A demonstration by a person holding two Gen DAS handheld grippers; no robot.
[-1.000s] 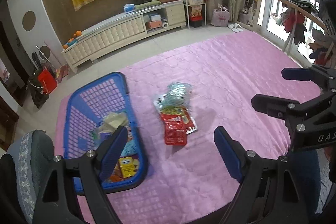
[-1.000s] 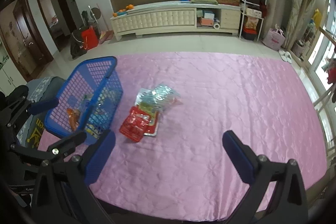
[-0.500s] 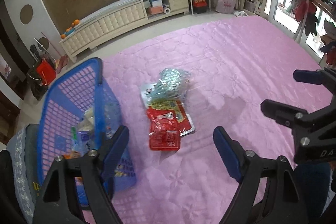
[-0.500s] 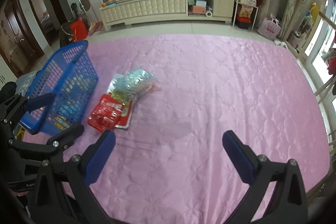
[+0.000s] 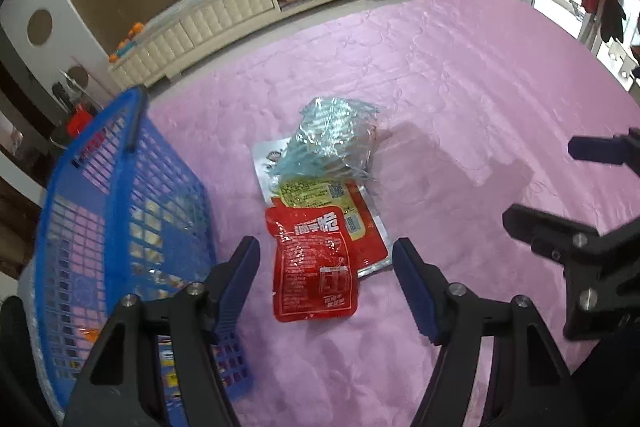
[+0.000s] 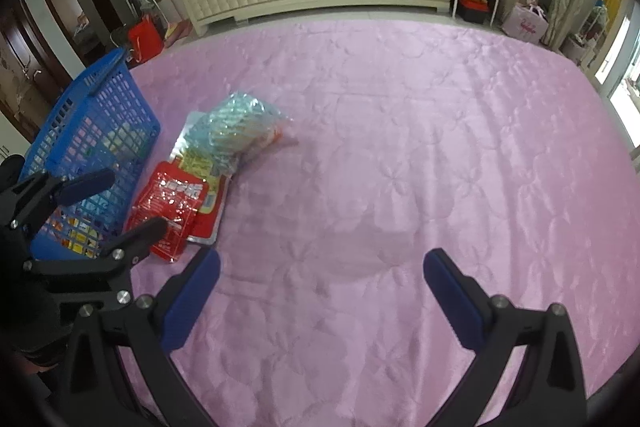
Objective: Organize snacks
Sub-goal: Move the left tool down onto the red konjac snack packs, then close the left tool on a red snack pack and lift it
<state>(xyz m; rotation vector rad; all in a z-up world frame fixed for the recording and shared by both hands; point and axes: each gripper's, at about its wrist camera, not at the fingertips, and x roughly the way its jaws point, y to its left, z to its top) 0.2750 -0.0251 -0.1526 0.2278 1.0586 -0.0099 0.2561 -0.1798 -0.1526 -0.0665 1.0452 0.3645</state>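
A wide pink quilted cover [image 6: 400, 155] with a soft stitched flower pattern fills most of both views. At its left edge stands a blue plastic basket [image 5: 116, 211] with rigid lattice walls; through the grid some small packets are visible inside, so part of the sorting seems done.

Three snacks are left on the cover, just right of the basket, in an overlapping pile. Farthest is a crinkled transparent bag with blue-green print [image 5: 332, 143], puffy and shiny. Under it lies a flat silver-edged red and yellow pouch [image 5: 340, 203]. Nearest, on top of that pouch, is a glossy flat red foil packet [image 5: 314, 263].

The left gripper [image 5: 326, 275] hangs over the red packet with its blue ribbed pads wide apart and empty. The right gripper [image 6: 320, 291] is also spread and empty, over bare cover, well apart from the pile.
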